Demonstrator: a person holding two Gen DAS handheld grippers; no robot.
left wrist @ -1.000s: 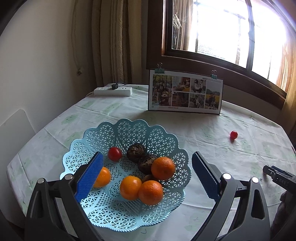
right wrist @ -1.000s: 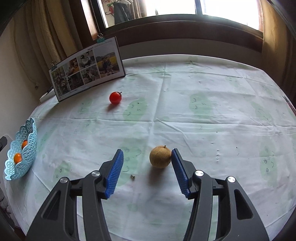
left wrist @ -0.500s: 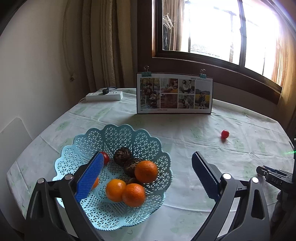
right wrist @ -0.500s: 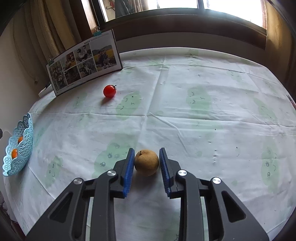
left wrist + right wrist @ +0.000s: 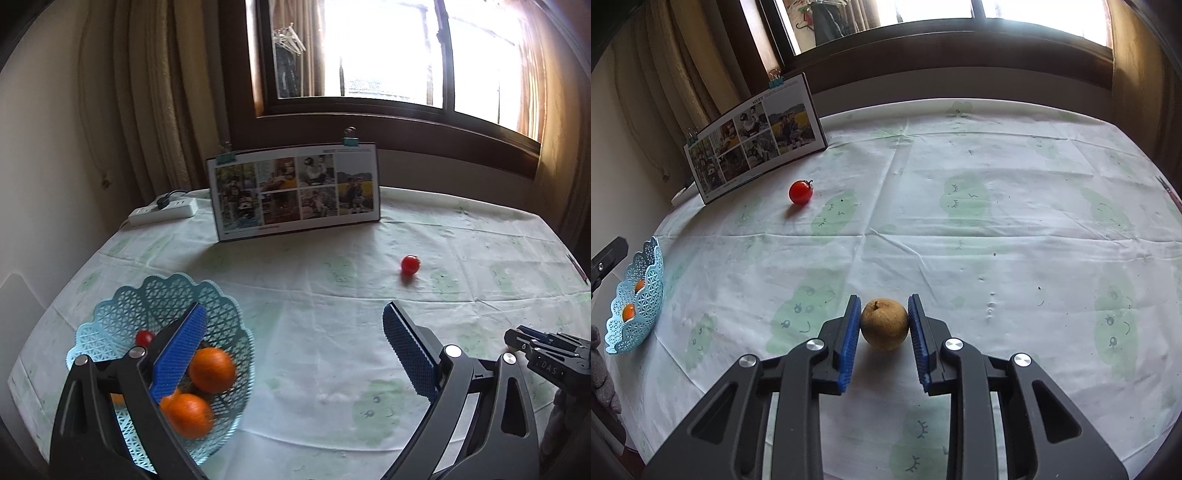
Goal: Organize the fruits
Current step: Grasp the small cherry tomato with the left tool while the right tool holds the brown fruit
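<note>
The right hand-held gripper (image 5: pixel 882 325) is clamped on a round brown fruit (image 5: pixel 884 324), both blue pads pressed against its sides, with the fruit just over the tabletop (image 5: pixel 997 206) and its shadow beneath it. Taking the blue lattice basket (image 5: pixel 122 317) as the landmark, that brown fruit lies well to the basket's right, nearer the camera than the red cherry tomato (image 5: pixel 800 192), which sits alone on the cloth, also right of the basket and farther back, just in front of the standing photo board (image 5: pixel 295 192). The left hand-held gripper (image 5: pixel 291 350) hangs with its jaws spread wide and nothing between them; its left pad overlaps the basket in view, its right pad is over bare cloth to the basket's right. Inside the basket lie oranges (image 5: pixel 212 369) and a second small tomato (image 5: pixel 144 336). A white power strip (image 5: pixel 162 216) rests behind the basket, left of the photo board.
</note>
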